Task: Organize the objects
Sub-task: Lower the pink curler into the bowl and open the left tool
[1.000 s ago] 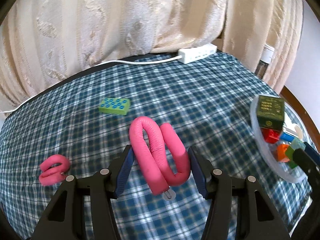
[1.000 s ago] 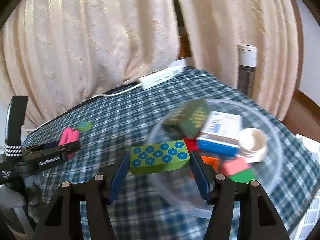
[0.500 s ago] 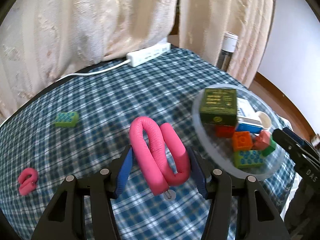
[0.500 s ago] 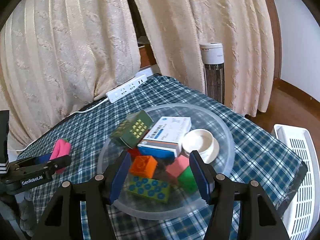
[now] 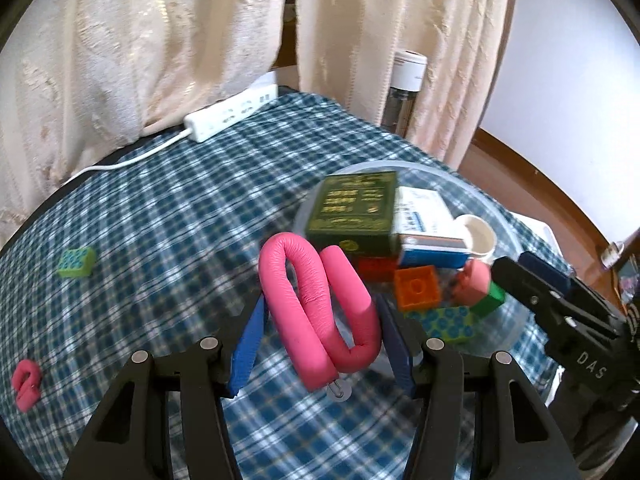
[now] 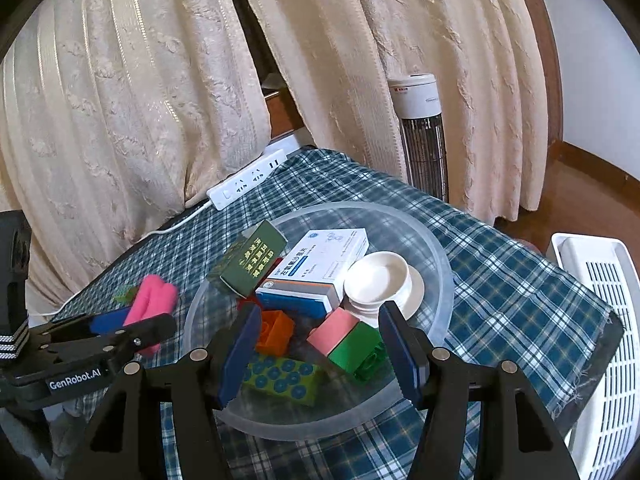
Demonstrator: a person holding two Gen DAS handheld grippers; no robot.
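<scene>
My left gripper [image 5: 320, 340] is shut on a bent pink foam roller [image 5: 316, 304] and holds it above the table, just left of the clear bowl [image 5: 516, 320]. The roller also shows in the right wrist view [image 6: 150, 300]. My right gripper [image 6: 320, 348] is open and empty, over the near side of the bowl [image 6: 444, 264]. The bowl holds a dark green box [image 6: 252, 264], a white and blue box [image 6: 320, 264], a white cup [image 6: 378, 280], and orange [image 6: 274, 330], pink [image 6: 334, 330], green [image 6: 356, 354] and dotted green [image 6: 284, 376] bricks.
A small dotted green brick [image 5: 76, 262] and a small pink curled roller [image 5: 26, 384] lie on the checked cloth at the left. A white power strip [image 5: 232, 112] lies at the back. A fan heater [image 6: 420, 136] and a white crate [image 6: 600, 340] stand off the table's right edge.
My right gripper opened and dropped the dotted green brick into the bowl, then backed off. My left gripper carried the pink roller rightward toward the bowl.
</scene>
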